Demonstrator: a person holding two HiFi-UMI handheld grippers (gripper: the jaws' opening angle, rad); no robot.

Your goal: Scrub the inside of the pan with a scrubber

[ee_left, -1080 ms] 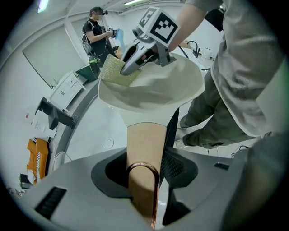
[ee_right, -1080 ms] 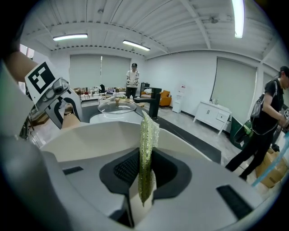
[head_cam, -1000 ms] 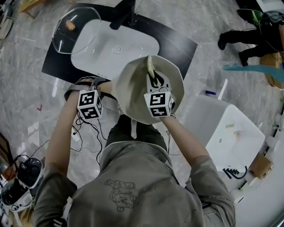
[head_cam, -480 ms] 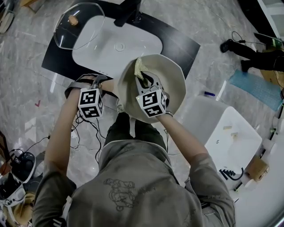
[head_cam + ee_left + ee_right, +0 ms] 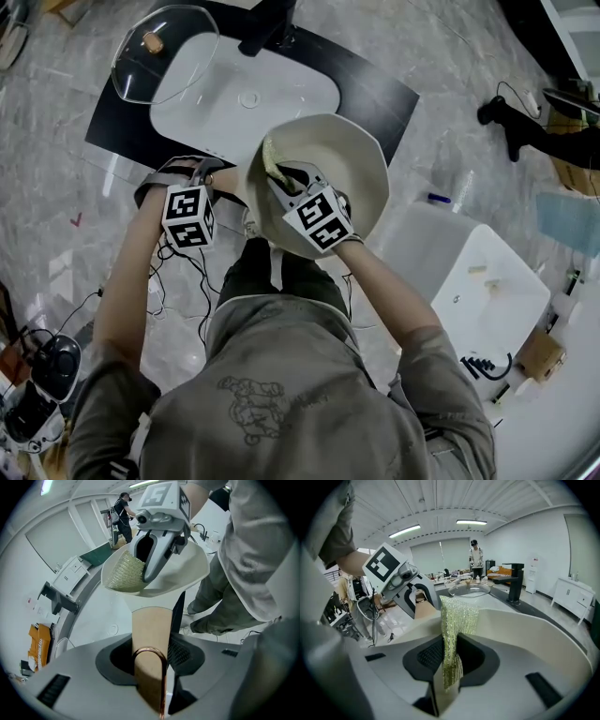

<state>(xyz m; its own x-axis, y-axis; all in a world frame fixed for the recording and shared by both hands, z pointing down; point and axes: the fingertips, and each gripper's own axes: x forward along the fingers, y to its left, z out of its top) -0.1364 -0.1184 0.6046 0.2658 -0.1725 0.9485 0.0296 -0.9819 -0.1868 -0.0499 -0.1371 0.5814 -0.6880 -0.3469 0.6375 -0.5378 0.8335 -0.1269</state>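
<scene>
1. A clear, octagonal glass lid with a wooden knob [image 5: 164, 56] lies on the black tabletop [image 5: 380, 94]. It overlaps the left rim of the white oval sink basin [image 5: 281, 98]. A black faucet [image 5: 267, 23] stands behind the basin.
2. The left gripper [image 5: 159, 620] has its jaws pinched on the tan wooden handle [image 5: 147, 637] of the pan. The copper hanging loop [image 5: 149, 649] at the handle's end sits deep between the jaws.
3. The cream, deep pan with a faceted rim [image 5: 352, 155] is carried by that handle at the near edge of the tabletop, in front of the person. It contains the scrubber and the jaws of the right gripper.
4. The yellow-green, glittering mesh scrubber [image 5: 458, 616] is a flat, folded strip. It stands up out of the jaws, and its free end lies against the pan's inner wall on the left side, near the rim.
5. The right gripper [image 5: 450, 646] has its jaws clamped on the lower part of the scrubber.
6. In the head view, the right gripper's marker cube covers much of the pan's floor. In the left gripper view, the handle hides one jaw. The small items on the white block-shaped unit [image 5: 497, 281] at the right cannot be made out.
</scene>
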